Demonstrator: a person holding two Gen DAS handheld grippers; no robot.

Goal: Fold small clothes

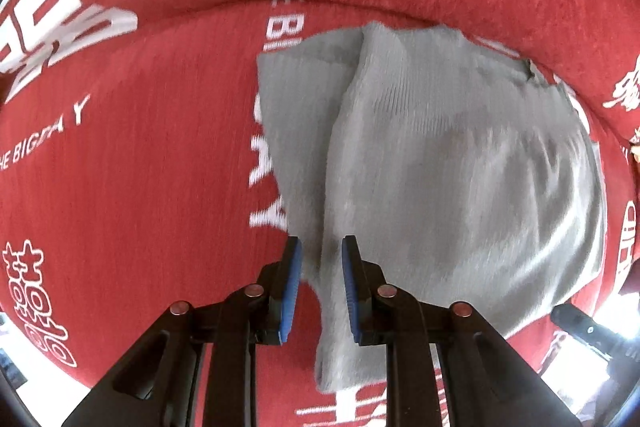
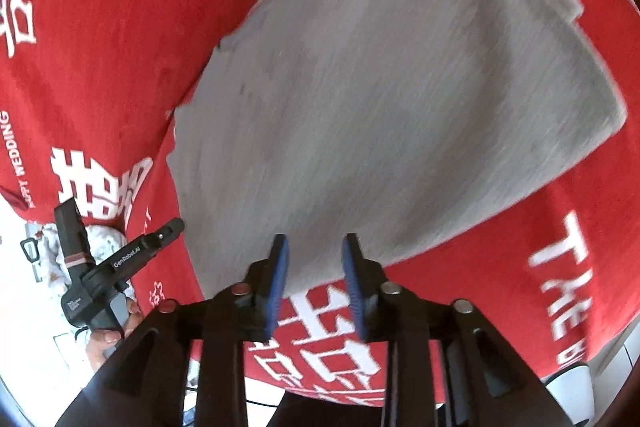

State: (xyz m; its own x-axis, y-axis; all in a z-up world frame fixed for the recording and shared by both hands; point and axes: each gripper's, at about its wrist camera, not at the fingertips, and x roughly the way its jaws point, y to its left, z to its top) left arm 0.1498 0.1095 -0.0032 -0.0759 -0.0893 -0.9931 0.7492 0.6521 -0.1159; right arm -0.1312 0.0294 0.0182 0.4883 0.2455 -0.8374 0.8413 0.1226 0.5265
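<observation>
The grey cloth [image 1: 440, 155] is lying on the red table cover [image 1: 140, 167], at about two o'clock in the left view. A corner of the cloth is being seen between the blue pads of the left tool [image 1: 321, 283]; whether it is being pinched cannot be told. The right tool [image 2: 315, 279] is being held apart, with nothing gripped. The fold should be laid flat, with edges being lined up. Only in the right view is a hand [image 2: 105, 343] being shown, at eight o'clock, gripping the other tool.

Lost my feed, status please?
Left hand-held gripper open, straddling grey garment. Right hand-held gripper open, empty. Red printed cloth underneath, nothing blocking.
</observation>
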